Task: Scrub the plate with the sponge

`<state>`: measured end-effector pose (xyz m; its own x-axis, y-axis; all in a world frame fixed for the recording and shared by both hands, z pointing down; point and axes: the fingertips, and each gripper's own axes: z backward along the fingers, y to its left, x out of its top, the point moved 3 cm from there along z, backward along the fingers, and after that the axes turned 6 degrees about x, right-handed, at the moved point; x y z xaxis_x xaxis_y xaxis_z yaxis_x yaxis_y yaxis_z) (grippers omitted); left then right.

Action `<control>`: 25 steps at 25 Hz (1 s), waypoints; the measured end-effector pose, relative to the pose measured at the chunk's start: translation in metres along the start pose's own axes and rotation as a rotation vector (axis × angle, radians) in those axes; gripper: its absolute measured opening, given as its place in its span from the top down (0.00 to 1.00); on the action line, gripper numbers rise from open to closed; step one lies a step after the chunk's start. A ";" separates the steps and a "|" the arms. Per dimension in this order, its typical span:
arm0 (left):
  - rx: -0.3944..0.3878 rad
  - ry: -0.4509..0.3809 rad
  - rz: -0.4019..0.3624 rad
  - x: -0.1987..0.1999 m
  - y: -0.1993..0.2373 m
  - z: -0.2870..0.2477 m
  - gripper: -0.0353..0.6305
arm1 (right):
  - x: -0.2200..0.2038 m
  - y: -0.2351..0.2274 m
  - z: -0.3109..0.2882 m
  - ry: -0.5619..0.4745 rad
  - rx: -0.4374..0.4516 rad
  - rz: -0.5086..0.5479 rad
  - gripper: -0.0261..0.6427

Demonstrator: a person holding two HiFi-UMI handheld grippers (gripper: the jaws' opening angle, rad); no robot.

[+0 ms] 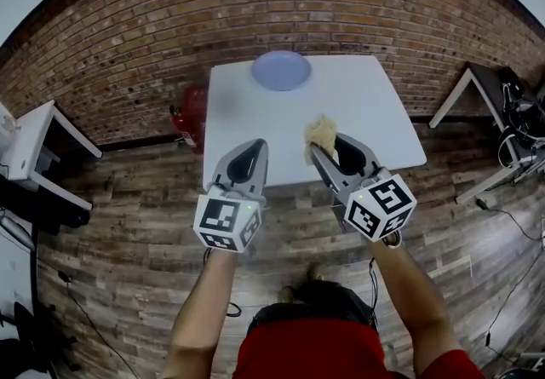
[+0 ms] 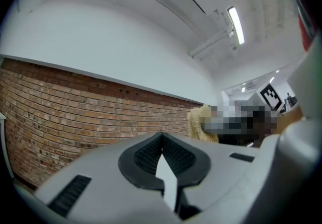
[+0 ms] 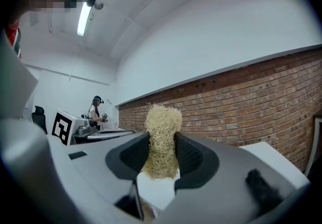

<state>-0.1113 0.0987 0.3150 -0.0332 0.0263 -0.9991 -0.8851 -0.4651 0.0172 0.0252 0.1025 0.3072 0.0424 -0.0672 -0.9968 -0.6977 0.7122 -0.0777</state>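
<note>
Gripping the sponge [image 1: 321, 132] in my right claw [image 1: 317, 150], I hold my left claw [image 1: 258, 145] closed, empty, short of the plate [image 1: 281, 70].

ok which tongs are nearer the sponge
Right. The right tongs are shut on the sponge itself; the left tongs are shut and empty, off to its left, not touching it.
</note>
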 end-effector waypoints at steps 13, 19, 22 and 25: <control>0.050 0.025 -0.022 -0.014 0.050 -0.106 0.93 | 0.002 -0.100 -0.082 -0.007 0.022 0.028 0.73; 0.087 0.033 -0.041 -0.015 0.069 -0.167 0.93 | 0.006 -0.155 -0.123 -0.002 0.068 0.025 0.73; 0.105 0.041 -0.049 -0.019 0.081 -0.195 0.93 | 0.008 -0.181 -0.143 -0.001 0.087 0.026 0.73; 0.129 0.057 -0.053 -0.026 0.092 -0.221 0.93 | 0.006 -0.207 -0.160 0.002 0.101 0.019 0.73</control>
<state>-0.0895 -0.1402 0.3335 0.0381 -0.0048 -0.9993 -0.9375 -0.3464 -0.0341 0.0555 -0.1574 0.3197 0.0284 -0.0540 -0.9981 -0.6227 0.7802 -0.0599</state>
